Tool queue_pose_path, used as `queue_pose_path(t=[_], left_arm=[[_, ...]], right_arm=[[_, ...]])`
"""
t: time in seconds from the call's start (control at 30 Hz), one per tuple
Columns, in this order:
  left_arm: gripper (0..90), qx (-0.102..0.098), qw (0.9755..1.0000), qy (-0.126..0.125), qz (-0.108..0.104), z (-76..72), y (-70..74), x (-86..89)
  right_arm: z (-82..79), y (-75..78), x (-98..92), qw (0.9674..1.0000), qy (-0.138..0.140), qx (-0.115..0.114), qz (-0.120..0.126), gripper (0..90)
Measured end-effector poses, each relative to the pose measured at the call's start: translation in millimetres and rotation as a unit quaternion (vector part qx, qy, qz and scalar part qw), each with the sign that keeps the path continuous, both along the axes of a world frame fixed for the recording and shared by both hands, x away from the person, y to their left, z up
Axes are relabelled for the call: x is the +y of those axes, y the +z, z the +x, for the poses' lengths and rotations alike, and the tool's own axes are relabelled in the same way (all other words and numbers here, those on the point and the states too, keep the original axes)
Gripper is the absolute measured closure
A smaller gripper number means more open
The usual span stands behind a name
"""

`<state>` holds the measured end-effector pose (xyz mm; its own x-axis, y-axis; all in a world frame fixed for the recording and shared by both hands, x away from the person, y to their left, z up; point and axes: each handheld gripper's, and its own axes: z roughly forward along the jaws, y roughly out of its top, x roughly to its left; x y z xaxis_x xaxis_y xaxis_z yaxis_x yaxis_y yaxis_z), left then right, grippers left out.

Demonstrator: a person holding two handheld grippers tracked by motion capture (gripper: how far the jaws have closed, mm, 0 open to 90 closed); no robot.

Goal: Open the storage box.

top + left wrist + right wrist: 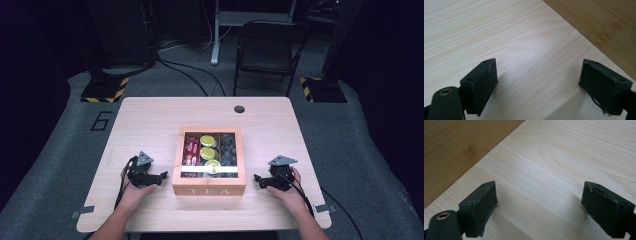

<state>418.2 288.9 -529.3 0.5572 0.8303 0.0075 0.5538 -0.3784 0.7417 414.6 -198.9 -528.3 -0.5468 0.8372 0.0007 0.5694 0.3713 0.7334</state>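
Tea box (209, 170) stood on the desk (150, 120), midway between left and right edges and nearer the front edge than the back; lid shut, with red packets (191, 149), yellow sachets (208, 146) and dark items (228, 148) visible through the lid window, "TEA" lettered on the front wall. Left hand-held gripper (163, 175) rested on the desk just beside the left wall of the box, jaws spread wide, nothing between them. Right hand-held gripper (256, 179) rested near the right wall, jaws likewise wide apart and empty. Bare desk surface seen between jaws in both gripper views
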Motion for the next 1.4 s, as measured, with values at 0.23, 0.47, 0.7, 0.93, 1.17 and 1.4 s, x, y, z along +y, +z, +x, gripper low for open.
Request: queue_pose_path(t=[0.23,0.47,0.7,0.93,1.17,1.4], left_arm=[[14.4,0.000,1.0000,0.000,0.000,0.0,0.0,-0.2],[14.6,0.000,1.0000,0.003,-0.003,-0.5,-0.2,-0.3],[14.9,0.001,1.0000,0.002,-0.003,-0.5,0.0,-0.2],[16.1,0.001,1.0000,0.003,-0.002,-0.5,0.5,0.7],[16.7,0.001,1.0000,0.007,-0.007,-0.9,0.3,1.0],[28.0,0.015,0.9995,0.028,-0.005,-1.2,6.3,3.5]], right_arm=[[-0.5,0.2,0.2,1.0000,-0.004,0.002,-0.002,11.8],[-0.8,0.1,0.6,1.0000,-0.006,0.000,-0.002,11.9],[-2.6,0.2,2.3,0.9999,-0.014,-0.003,0.000,14.0],[-3.9,0.4,3.0,0.9999,-0.016,-0.004,0.002,17.1],[-4.0,1.5,3.6,0.9999,-0.012,-0.009,0.003,26.4],[-7.1,7.3,8.6,0.9998,-0.007,-0.002,-0.016,34.2]])
